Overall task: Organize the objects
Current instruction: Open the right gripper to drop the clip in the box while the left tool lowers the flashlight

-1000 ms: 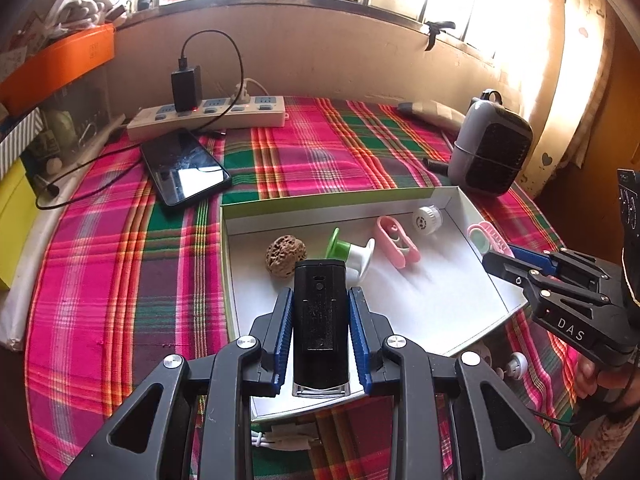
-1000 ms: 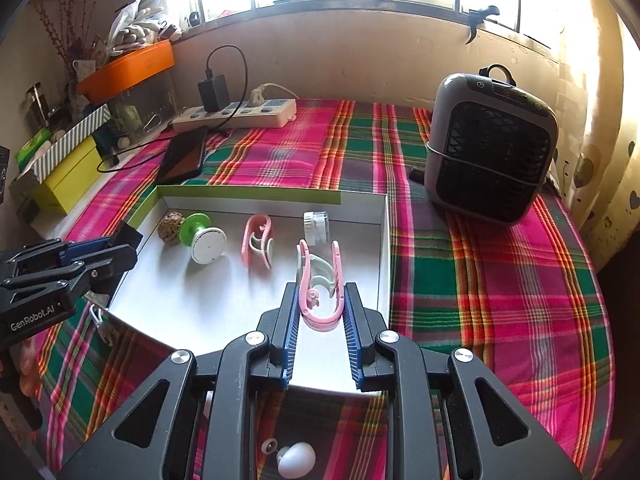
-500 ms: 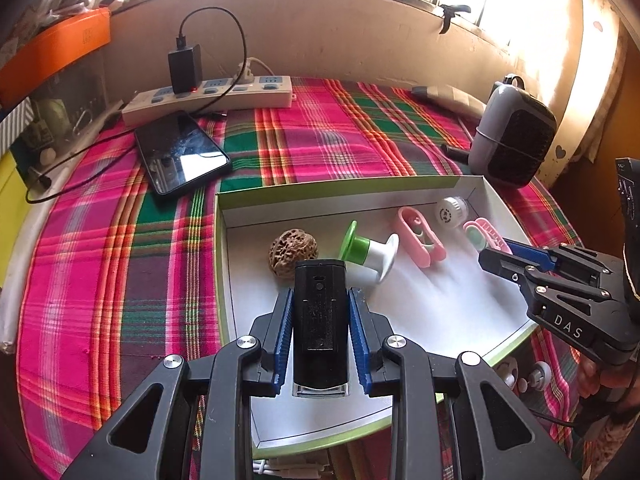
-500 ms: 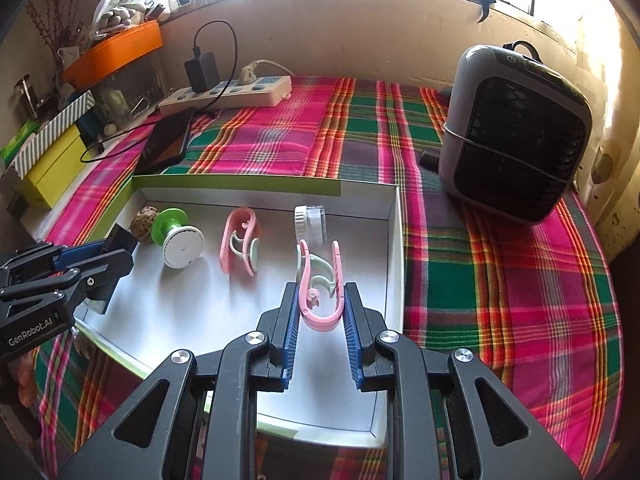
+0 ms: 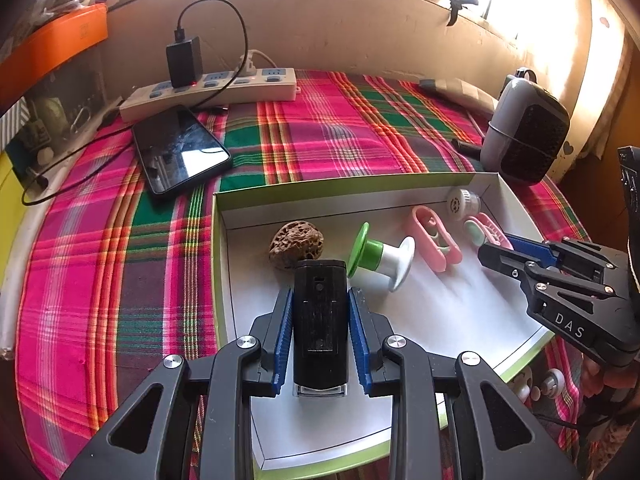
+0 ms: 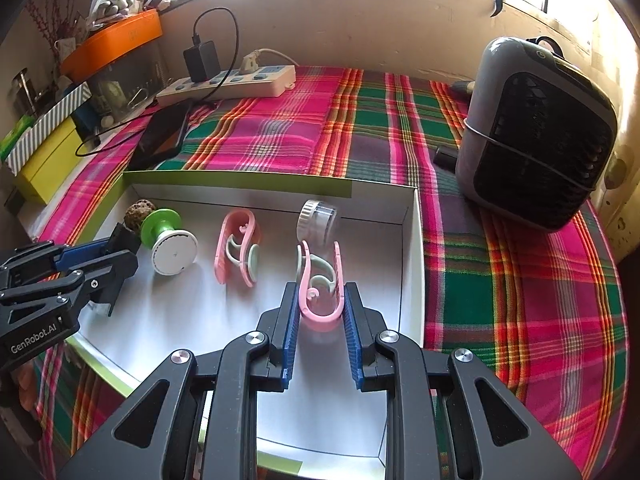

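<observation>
my left gripper [image 5: 320, 316] pinches a black block [image 5: 320, 320] between its blue pads, held over the near left part of a shallow white box [image 5: 440, 320] with a green rim. my right gripper [image 6: 320, 312] pinches a pink clip [image 6: 320, 284] by its closed end, the open end pointing away from me, over the near right part of the same box, close to its right wall.

past my fingers, four things lie in a row along the far side of the box floor: a brown pitted nut [image 5: 296, 246] at the left, just beside it a green and white spool [image 5: 380, 258] on its side, then a second pink clip [image 6: 238, 246], then a small clear jar [image 6: 316, 222] with a white lid tipped on its side near the far right corner.

the box sits on a pink and green plaid cloth [image 6: 520, 280]. farther back on the cloth lie a dark phone [image 5: 180, 152] to the left and a grey fan [image 6: 536, 132] to the right. at the wall, a white power strip [image 5: 216, 90] carries a black charger [image 5: 183, 60].
</observation>
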The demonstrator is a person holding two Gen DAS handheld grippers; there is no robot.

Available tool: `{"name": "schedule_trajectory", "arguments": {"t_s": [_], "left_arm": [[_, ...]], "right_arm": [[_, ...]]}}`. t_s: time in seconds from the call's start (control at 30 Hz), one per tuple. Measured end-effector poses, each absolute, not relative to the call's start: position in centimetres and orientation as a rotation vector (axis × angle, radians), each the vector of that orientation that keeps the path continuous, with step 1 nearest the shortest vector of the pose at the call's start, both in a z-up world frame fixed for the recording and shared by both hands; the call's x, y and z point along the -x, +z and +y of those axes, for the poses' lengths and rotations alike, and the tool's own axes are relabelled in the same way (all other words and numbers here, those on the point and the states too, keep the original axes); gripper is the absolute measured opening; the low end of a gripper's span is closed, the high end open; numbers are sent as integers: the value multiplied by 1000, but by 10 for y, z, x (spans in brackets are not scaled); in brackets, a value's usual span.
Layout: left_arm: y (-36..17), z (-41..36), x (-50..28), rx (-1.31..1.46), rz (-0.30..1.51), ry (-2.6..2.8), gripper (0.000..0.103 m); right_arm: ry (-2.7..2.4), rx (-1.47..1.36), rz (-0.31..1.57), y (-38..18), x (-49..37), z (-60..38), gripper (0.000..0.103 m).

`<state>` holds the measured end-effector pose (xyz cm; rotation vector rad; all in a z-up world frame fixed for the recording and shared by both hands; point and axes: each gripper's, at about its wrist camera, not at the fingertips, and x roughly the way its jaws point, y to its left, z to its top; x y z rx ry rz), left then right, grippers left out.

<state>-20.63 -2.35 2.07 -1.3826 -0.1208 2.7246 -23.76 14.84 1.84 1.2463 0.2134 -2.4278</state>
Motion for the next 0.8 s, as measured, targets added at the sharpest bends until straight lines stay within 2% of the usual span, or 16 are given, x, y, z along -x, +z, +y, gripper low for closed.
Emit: {"name": "schedule_trajectory", "arguments": {"t_s": [0.8], "left_arm": [[19, -18, 210, 1405, -49, 2755, 25]], "right_arm": [[-2440, -1232, 289, 15, 238, 140, 23]]}}
